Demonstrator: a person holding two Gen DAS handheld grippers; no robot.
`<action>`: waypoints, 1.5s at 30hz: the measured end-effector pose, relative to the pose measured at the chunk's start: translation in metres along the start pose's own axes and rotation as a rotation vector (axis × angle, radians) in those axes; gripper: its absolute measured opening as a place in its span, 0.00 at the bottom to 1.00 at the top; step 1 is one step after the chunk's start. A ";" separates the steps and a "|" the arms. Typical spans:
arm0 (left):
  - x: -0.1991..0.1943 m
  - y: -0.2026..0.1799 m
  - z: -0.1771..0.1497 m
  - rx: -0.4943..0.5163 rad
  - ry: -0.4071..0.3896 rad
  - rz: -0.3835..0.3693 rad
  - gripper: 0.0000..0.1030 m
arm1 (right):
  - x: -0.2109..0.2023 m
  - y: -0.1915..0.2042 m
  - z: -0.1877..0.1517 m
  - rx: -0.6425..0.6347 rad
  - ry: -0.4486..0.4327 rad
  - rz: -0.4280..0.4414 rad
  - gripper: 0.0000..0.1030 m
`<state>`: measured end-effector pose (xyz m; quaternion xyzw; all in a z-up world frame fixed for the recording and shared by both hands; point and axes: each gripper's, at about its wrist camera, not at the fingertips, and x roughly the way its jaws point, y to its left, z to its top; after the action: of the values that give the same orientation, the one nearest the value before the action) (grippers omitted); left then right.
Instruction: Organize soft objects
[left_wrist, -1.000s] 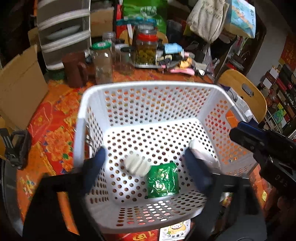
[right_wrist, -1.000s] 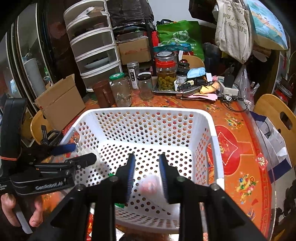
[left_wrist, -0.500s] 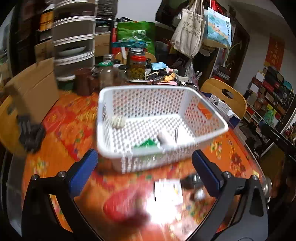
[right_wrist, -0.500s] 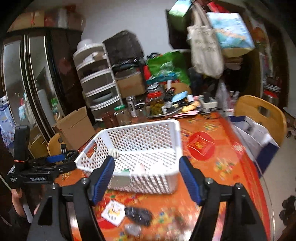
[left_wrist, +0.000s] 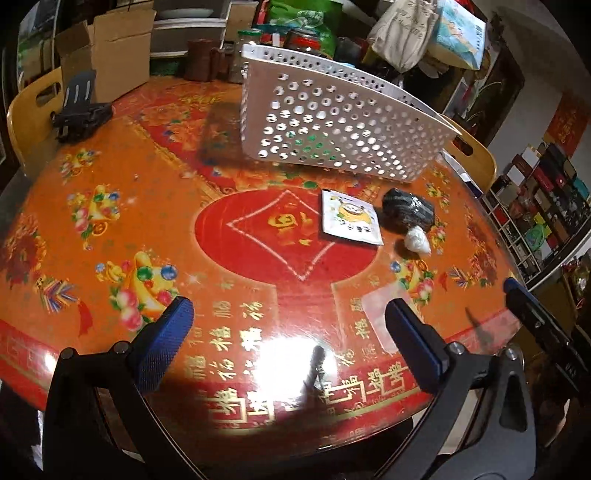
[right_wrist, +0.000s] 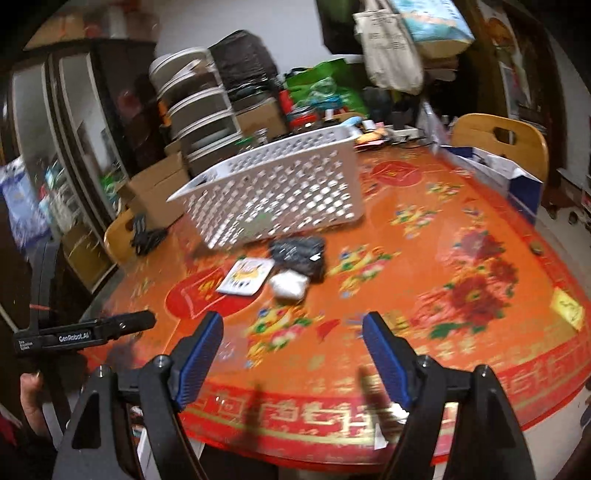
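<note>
Left wrist view: both grippers (left_wrist: 288, 332) (right_wrist: 291, 350) have pulled back from the basket (left_wrist: 332, 122), wide apart and empty. Packet (left_wrist: 351, 218), black bundle (left_wrist: 406, 212), white bag (left_wrist: 417, 240) wait.

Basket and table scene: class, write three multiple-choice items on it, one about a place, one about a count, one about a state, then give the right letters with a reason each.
1. Where does the black bundle lie?
A. inside the basket
B. on the table by the white packet
C. in the left gripper

2. How many loose items lie on the table in front of the basket?
A. three
B. one
C. six

3. How is the right gripper?
A. shut on the pouch
B. shut, empty
C. open, empty

Answers:
1 B, it rests beside the white packet on the table.
2 A, packet, bundle and clear pouch.
3 C, its jaws stand wide apart with nothing between.
</note>
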<state>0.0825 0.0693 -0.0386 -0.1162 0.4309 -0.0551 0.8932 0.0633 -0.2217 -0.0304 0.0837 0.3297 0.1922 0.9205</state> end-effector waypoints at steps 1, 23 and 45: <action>0.001 -0.003 -0.002 0.007 -0.002 -0.002 1.00 | 0.005 0.003 -0.001 -0.006 0.013 0.015 0.76; 0.057 -0.097 -0.014 0.253 0.005 0.003 1.00 | 0.060 -0.014 0.042 -0.009 0.110 -0.035 0.62; 0.052 -0.106 -0.016 0.353 -0.037 -0.045 0.19 | 0.117 0.000 0.047 -0.093 0.278 -0.040 0.17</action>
<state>0.1026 -0.0456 -0.0604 0.0321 0.3954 -0.1477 0.9060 0.1769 -0.1754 -0.0616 0.0070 0.4464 0.1988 0.8725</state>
